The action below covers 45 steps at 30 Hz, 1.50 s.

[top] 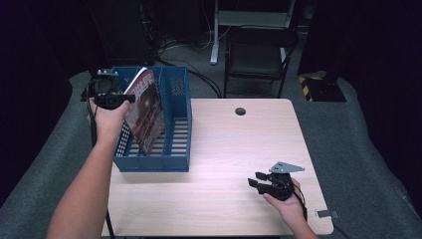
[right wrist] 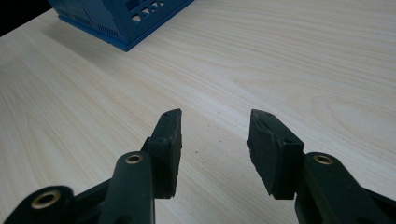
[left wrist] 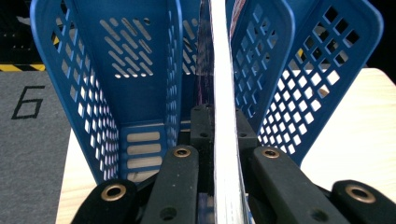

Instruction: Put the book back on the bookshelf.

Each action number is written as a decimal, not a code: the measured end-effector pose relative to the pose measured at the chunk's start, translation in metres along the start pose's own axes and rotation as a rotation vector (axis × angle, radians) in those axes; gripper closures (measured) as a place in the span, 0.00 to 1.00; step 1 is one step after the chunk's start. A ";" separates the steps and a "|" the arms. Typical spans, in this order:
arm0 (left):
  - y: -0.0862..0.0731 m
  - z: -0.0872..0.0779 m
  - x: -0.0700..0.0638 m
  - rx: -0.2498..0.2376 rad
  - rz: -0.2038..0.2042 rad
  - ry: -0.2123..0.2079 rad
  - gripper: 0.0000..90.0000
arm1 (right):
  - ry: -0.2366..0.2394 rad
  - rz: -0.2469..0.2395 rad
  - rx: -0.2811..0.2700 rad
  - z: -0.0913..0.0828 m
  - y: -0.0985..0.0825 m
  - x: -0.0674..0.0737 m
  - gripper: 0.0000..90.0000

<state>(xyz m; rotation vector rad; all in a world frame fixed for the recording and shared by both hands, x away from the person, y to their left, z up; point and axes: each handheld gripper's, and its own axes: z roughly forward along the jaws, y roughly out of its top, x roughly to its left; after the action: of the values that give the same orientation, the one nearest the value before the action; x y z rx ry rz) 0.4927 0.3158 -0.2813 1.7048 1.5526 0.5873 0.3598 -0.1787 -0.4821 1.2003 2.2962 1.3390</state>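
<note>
Left gripper (top: 130,98), black, jointed metal arms with brass-coloured pivots: jaws pinched tight on the upper edge of a thin glossy magazine with a dark red cover (top: 145,109). In the left gripper view the magazine (left wrist: 223,121) runs edge-on between the pads, a pale, slightly bowed stack of page edges, rising straight away from the camera.

The magazine stands tilted inside a blue plastic file rack (top: 175,124), its lower edge down among the slatted floor, its top leaning toward the left gripper. Rack is moulded, rigid, with two compartments split by a divider. From the left gripper view the rack's walls (left wrist: 322,70) are pierced with square lattice holes on one side and slanted slots on the back; floor is ribbed with long openings. The magazine sits beside the divider; which compartment it sits in, cannot tell from the edge-on view.

Rack stands at the far left of a pale wood-grain laminate table with rounded corners (top: 239,199). A small dark round grommet hole (top: 240,111) sits near the far edge.

Right gripper (top: 255,180) rests low over the near right of the table, well apart from the rack. Its jaws stand spread, nothing between them; pads (right wrist: 169,135) are matte black, blocky, with chipped, rough inner faces. Bare tabletop beneath.
</note>
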 end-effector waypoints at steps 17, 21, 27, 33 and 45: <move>-0.010 0.012 0.006 0.017 -0.002 0.015 0.94 | 0.007 -0.008 0.006 0.000 0.000 0.000 0.60; -0.013 0.015 0.006 0.022 -0.002 0.007 0.93 | 0.003 0.001 0.003 0.001 0.000 0.000 0.60; -0.014 0.015 0.007 0.037 0.006 0.002 0.93 | 0.004 -0.001 0.005 0.001 0.000 0.000 0.60; -0.014 0.014 0.010 0.075 0.007 -0.012 0.92 | 0.005 0.000 0.003 0.001 0.000 0.000 0.60; -0.013 0.007 0.012 0.133 0.046 -0.022 0.87 | 0.003 -0.007 0.008 0.002 0.000 0.001 0.60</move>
<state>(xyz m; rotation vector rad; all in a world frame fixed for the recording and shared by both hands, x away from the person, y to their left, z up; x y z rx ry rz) 0.4921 0.3253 -0.2972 1.8439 1.5703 0.4962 0.3605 -0.1771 -0.4829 1.1916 2.3081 1.3315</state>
